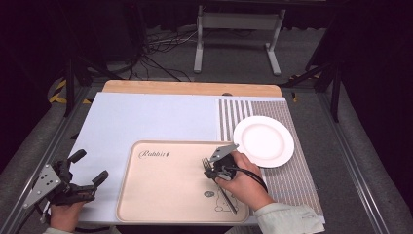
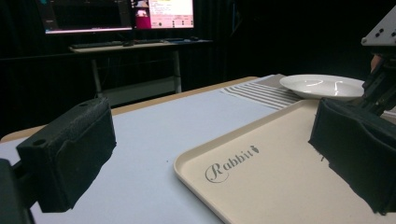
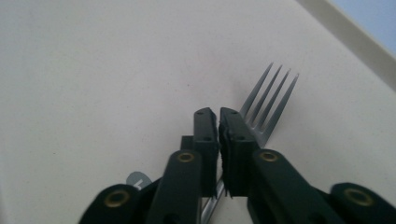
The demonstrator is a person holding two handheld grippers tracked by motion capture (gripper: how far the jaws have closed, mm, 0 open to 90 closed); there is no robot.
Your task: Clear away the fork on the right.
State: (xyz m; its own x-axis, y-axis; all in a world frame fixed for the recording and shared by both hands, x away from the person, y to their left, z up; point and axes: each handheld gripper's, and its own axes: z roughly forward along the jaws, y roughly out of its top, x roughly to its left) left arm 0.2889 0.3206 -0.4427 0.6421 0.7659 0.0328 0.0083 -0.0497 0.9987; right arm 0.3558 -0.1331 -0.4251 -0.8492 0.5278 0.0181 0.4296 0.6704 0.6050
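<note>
A metal fork (image 1: 208, 165) lies on the beige tray (image 1: 160, 195), tines pointing away from me. My right gripper (image 1: 215, 169) points down at it, jaws closed together. In the right gripper view the gripper (image 3: 218, 113) pinches the fork's neck; the tines (image 3: 273, 95) stick out past its tips and the handle shows below between the jaws. My left gripper (image 1: 90, 166) rests at the table's front left corner, left of the tray. Its pads stand wide apart with nothing between them, as the left gripper view (image 2: 215, 140) also shows.
A white plate (image 1: 263, 140) sits on a striped placemat (image 1: 297, 180) right of the tray. A pale blue mat (image 1: 146, 117) covers the table's left and middle. The tray (image 2: 243, 186) carries the word "Rabbit" and a small drawing. Beyond the table stand a desk and monitors (image 2: 116, 14).
</note>
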